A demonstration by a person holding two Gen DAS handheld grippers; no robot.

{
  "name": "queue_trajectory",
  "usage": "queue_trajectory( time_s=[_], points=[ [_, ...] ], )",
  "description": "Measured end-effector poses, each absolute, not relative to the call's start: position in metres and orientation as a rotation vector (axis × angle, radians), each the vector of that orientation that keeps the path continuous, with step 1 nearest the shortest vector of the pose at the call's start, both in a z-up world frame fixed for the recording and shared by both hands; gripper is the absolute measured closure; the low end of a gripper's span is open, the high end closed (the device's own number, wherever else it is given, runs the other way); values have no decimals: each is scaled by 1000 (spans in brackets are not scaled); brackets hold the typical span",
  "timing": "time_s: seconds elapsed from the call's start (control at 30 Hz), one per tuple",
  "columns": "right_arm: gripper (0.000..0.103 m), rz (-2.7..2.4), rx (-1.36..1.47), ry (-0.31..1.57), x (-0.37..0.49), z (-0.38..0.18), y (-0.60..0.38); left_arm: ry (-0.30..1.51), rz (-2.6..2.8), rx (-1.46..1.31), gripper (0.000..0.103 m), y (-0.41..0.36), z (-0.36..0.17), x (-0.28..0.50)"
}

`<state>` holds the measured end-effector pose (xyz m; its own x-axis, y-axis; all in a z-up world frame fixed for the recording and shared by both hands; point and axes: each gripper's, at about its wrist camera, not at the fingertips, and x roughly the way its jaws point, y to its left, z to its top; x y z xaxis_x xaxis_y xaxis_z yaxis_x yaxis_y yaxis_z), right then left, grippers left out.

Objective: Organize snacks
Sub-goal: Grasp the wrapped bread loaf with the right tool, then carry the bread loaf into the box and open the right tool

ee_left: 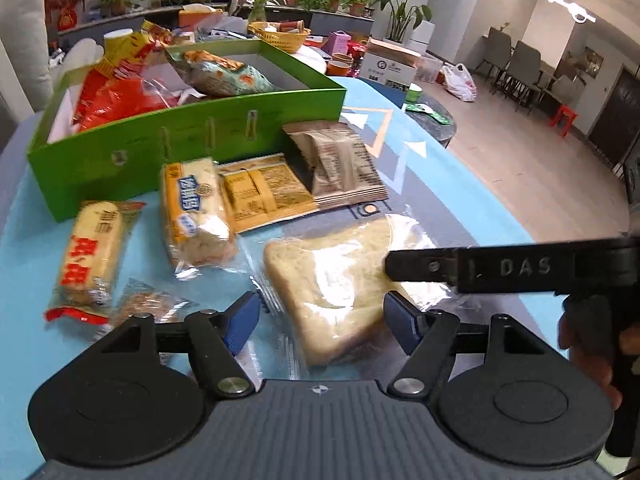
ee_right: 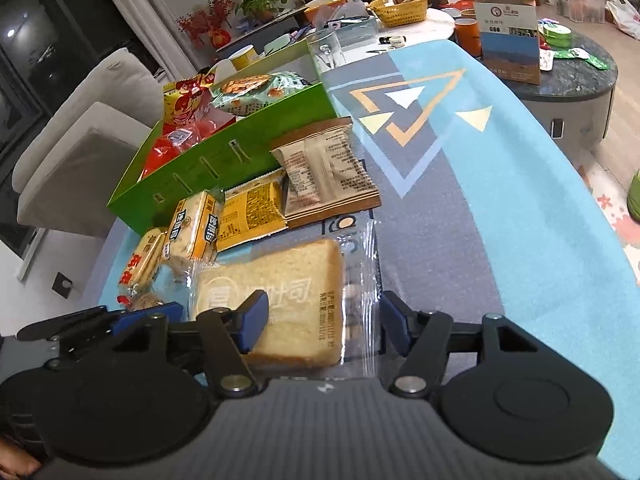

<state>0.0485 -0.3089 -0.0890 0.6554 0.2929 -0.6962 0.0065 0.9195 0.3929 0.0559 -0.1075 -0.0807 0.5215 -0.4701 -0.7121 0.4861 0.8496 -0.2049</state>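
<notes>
Both tongs hang angled down over the near edge of the worktop [ee_right: 520,184], and I've got nothing gripped yet. Left tongs [ee_left: 320,322] stand open, blue pads either side of the bagged toast slice [ee_left: 340,284] without pressing it. Right tongs [ee_right: 322,326] are spread wide over the same toast; I can't tell if its left pad touches the bag, but it isn't clamping.

Toast lies near the worktop's near edge. Further in sit a brown packet [ee_left: 340,160], a yellow packet [ee_left: 264,196], a yellow-label cake pack [ee_left: 194,212] and a red-lettered roll [ee_left: 90,256] toward the left edge. Green box [ee_left: 180,148] sits at the far left, already holding a red bag [ee_left: 120,100] and a green-orange bag [ee_left: 224,72].

Risks, my call:
- Both tongs aim at one slice, so they could collide. The right finger already crosses the left view just beside the toast.
- Slick clear wrapper: pinching only loose film could let the slice slip out.
- Squeezing hard would crush the soft bread.
- Toast sits by the near edge, so a nudge could push it off.
- Box is filling up, so a flat slice may catch on the wall.
</notes>
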Motion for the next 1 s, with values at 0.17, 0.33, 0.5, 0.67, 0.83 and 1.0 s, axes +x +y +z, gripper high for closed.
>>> queue_trajectory(
  time_s=[0.17, 0.33, 0.5, 0.67, 0.83, 1.0],
  points=[
    [38, 192, 391, 839, 47, -87, -305, 800, -585, 49, 54, -113, -76, 49],
    [39, 184, 354, 779, 43, -71, -301, 734, -595, 71, 57, -114, -61, 43],
    [39, 197, 359, 728, 50, -51, -301, 685, -589, 44, 57, -109, -43, 51],
    [39, 216, 371, 659, 63, -30, -299, 621, -565, 34, 57, -105, -21, 64],
    [39, 233, 400, 602, 80, -14, -298, 565, -541, 17, 57, -99, -2, 79],
    [39, 248, 430, 555, 104, 1, -297, 508, -518, 25, 57, -100, 12, 99]
  ],
)
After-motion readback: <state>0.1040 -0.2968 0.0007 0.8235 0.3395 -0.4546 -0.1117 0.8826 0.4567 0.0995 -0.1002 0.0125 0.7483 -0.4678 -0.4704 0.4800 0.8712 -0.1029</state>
